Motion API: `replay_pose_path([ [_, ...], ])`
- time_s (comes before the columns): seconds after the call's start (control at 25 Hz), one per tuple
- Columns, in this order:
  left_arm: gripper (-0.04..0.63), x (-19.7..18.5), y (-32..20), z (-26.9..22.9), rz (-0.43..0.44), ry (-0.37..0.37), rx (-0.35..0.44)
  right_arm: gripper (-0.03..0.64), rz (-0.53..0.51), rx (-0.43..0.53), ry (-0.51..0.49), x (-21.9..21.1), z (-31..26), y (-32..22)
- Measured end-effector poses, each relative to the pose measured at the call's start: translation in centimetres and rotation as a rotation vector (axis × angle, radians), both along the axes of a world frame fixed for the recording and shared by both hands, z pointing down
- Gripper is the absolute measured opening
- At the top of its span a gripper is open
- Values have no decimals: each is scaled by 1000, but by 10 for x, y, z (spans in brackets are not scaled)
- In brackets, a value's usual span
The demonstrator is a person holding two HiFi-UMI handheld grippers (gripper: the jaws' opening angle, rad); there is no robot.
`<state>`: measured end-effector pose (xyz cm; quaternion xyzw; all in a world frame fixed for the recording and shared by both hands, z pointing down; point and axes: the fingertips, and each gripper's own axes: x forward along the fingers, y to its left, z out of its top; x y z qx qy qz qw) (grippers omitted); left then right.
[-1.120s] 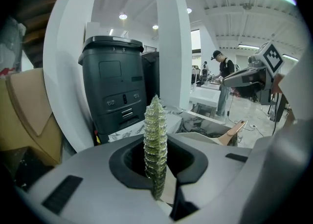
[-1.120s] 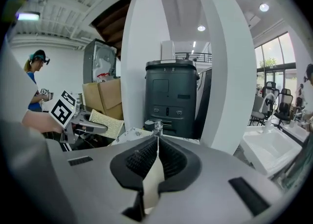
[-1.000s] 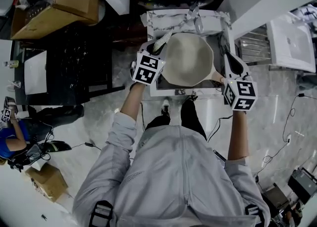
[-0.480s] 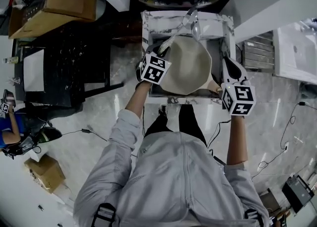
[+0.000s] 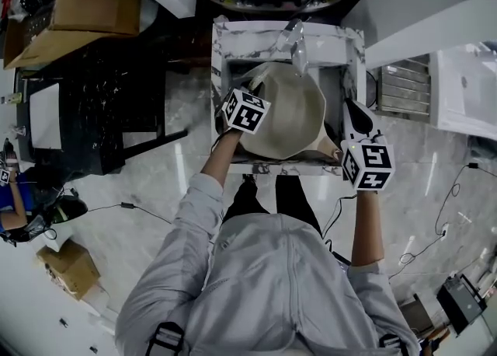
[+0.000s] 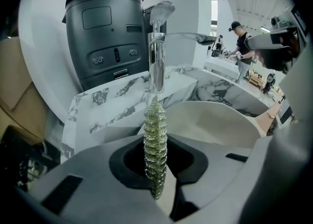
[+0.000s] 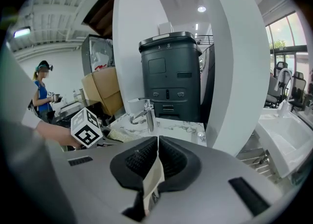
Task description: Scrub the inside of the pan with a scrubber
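Head view shows the pan [image 5: 291, 109] lying in the sink [image 5: 330, 36], pale bowl upward, its handle [image 7: 152, 179] running toward the person's right, where the right gripper [image 7: 155, 167] is clenched on it. The scrubber [image 6: 155, 140], pinched edge-on in the left gripper [image 6: 155, 169], sits at the pan's left rim. The bowl lies just to its right, so a short inward sweep looks likely.

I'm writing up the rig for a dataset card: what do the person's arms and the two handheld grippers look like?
The left claw and right claw each have a smooth grey shell with black inner pads. Each carries a white cube printed with black square markers. The person wears a light grey jacket; its sleeves end short of the wrists.
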<state>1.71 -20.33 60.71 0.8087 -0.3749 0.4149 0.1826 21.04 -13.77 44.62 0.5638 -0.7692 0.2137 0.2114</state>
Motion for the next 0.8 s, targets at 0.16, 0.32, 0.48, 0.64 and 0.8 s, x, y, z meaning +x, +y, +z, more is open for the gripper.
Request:
replay_pose_path([
  [0.16,71,4,-9,18,-18,-25,3,37,-7,-26,-13,0,15,-1],
  [0.32,71,10,-17,31,-28,-41,6,37,-14,-38,-19,0,23,-6],
  [0.48,71,14,-22,46,-34,-46,1,37,1,-52,-32,3,32,-7],
  [0.64,71,24,-23,53,-13,-27,-5,37,17,-67,-51,8,37,-4],
  [0.8,71,48,-20,55,42,-12,8,37,37,-81,-51,15,44,-1],
])
